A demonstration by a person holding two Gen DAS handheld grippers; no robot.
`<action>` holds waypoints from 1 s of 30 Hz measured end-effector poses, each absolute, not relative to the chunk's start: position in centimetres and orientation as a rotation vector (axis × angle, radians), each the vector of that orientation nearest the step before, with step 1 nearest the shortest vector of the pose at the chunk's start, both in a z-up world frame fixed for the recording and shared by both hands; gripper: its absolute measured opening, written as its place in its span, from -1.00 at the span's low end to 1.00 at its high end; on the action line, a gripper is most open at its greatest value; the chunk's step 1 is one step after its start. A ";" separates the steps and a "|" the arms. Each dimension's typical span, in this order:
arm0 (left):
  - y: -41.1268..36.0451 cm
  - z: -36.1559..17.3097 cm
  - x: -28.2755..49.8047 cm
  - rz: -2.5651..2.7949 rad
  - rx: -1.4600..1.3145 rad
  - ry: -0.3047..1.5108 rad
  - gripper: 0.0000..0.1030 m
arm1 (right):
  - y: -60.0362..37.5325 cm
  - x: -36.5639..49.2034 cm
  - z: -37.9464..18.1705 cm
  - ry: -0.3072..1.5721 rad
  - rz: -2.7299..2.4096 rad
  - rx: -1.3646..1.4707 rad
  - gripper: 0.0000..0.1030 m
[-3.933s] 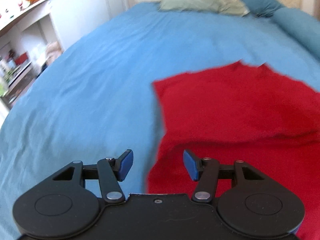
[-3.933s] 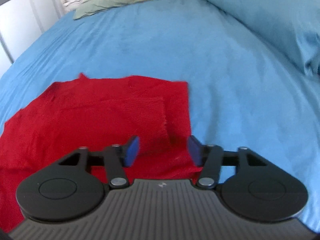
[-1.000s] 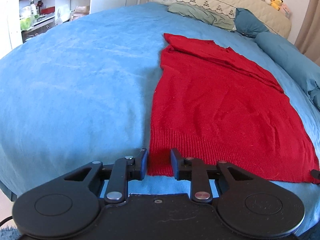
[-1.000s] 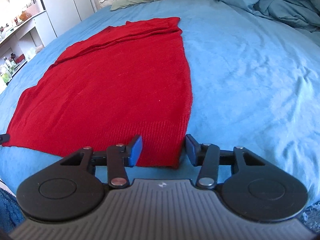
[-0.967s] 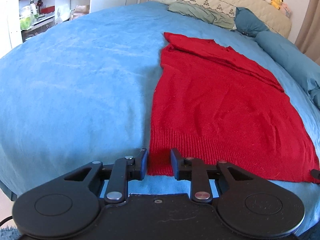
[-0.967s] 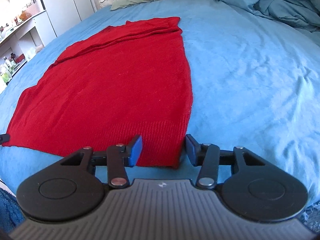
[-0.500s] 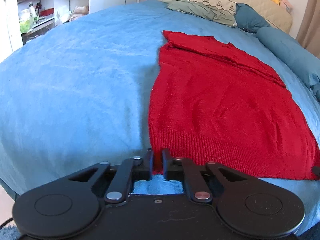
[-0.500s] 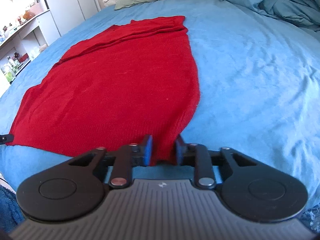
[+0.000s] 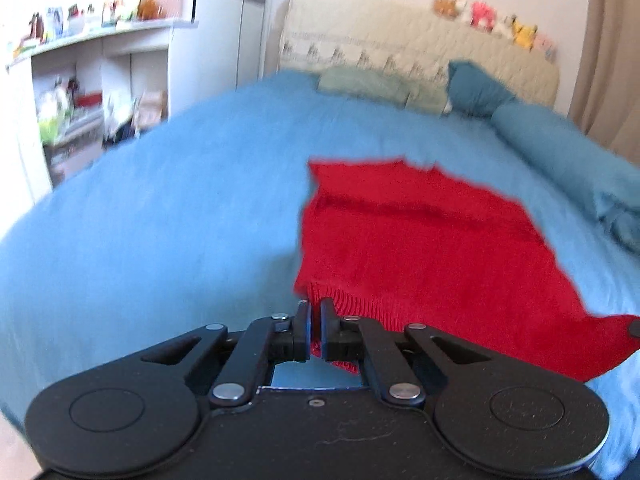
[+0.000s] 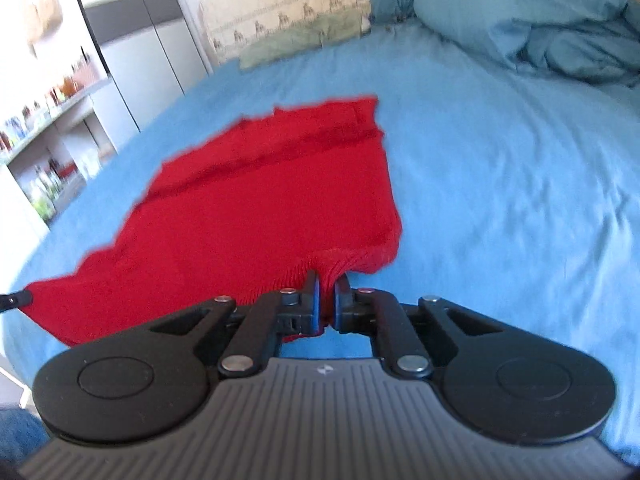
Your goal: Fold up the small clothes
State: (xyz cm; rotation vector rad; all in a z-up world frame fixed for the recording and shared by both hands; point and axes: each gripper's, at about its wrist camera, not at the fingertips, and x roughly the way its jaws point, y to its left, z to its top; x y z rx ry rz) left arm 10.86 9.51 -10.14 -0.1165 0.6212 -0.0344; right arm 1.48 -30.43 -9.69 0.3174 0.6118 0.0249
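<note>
2 grippers pinch the near hem of 1 red knit garment (image 9: 420, 240) that lies spread on a blue bed sheet (image 9: 160, 220). The left gripper (image 9: 315, 322) has its fingers (image 9: 303, 332) drawn narrow, with only a sliver of gap, and the ribbed hem at the garment's near left corner is caught between them; a small fold of red hangs just below the fingertips. The right gripper (image 10: 327, 300) also has its fingers (image 10: 313, 304) closed narrow on a bunched ridge of the ribbed hem (image 10: 332, 270) at the near right corner, and the cloth rises in a small peak into the grip.

Between the 2 held corners the hem sags toward the bed, while the far part of the garment (image 10: 272, 184) lies flat on the sheet, its folded far edge reaching toward the pillows. In the left wrist view the garment stretches from the fingers to the far right, and a dark tip of the other gripper (image 9: 634, 328) shows at the right edge, touching the red corner there. In the right wrist view a dark tip (image 10: 14, 300) likewise shows at the left edge, at the garment's other near corner.

A pale green pillow (image 9: 360, 82) and a teal pillow (image 9: 476, 88) rest at the far end against a cream quilted headboard (image 9: 420, 52), with a row of plush toys (image 9: 496, 20) on top. A rumpled blue duvet (image 10: 540, 28) lies on the far right. White shelves (image 9: 80, 92) with small items stand to the left of the bed. Both views are somewhat blurred.
</note>
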 end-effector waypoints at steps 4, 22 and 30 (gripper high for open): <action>9.4 -6.3 15.2 -0.050 -0.123 0.532 -0.91 | -31.9 5.2 -6.0 0.536 0.054 0.357 -0.58; 5.1 -11.4 48.3 0.090 -0.080 0.490 -0.91 | -35.4 40.7 -9.2 0.547 -0.015 0.275 -0.58; 3.8 -15.9 54.2 0.109 0.002 0.611 -0.91 | -36.8 47.3 -14.8 0.641 -0.095 0.290 -0.58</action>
